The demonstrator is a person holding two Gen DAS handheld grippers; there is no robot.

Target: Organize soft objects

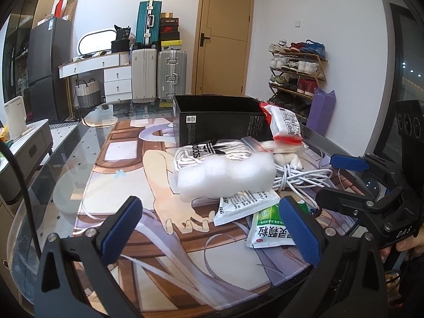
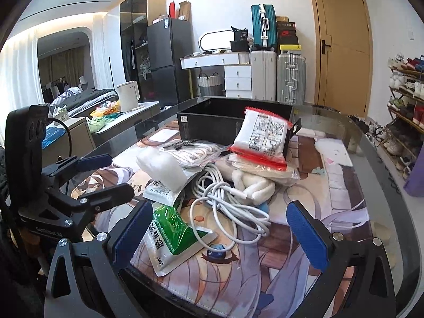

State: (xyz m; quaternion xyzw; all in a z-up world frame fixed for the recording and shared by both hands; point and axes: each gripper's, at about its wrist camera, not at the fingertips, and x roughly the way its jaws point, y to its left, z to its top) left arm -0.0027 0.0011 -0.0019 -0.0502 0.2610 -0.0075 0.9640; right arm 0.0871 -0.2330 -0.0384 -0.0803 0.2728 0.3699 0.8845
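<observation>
A pile of soft things lies on the printed mat (image 1: 132, 212) before an open black box (image 1: 217, 119). It holds a white foam block (image 1: 225, 177) (image 2: 161, 169), an adidas bag of white laces (image 1: 212, 151), a red-edged white packet (image 1: 285, 124) (image 2: 261, 135) leaning on the box, a coiled white cable (image 2: 228, 198), a white fluffy item (image 2: 254, 182) and green-white sachets (image 1: 270, 228) (image 2: 169, 230). My left gripper (image 1: 212, 230) is open and empty, just short of the foam block. My right gripper (image 2: 220, 233) is open and empty over the cable and green sachet.
The glass table's curved edge (image 2: 384, 159) runs right of the mat. A shoe rack (image 1: 296, 71), a purple bag (image 1: 322, 114), suitcases (image 1: 159, 74), a white dresser (image 1: 111, 74) and a wooden door (image 1: 225, 34) stand behind. A side table with a white kettle (image 2: 128, 95) is at the left.
</observation>
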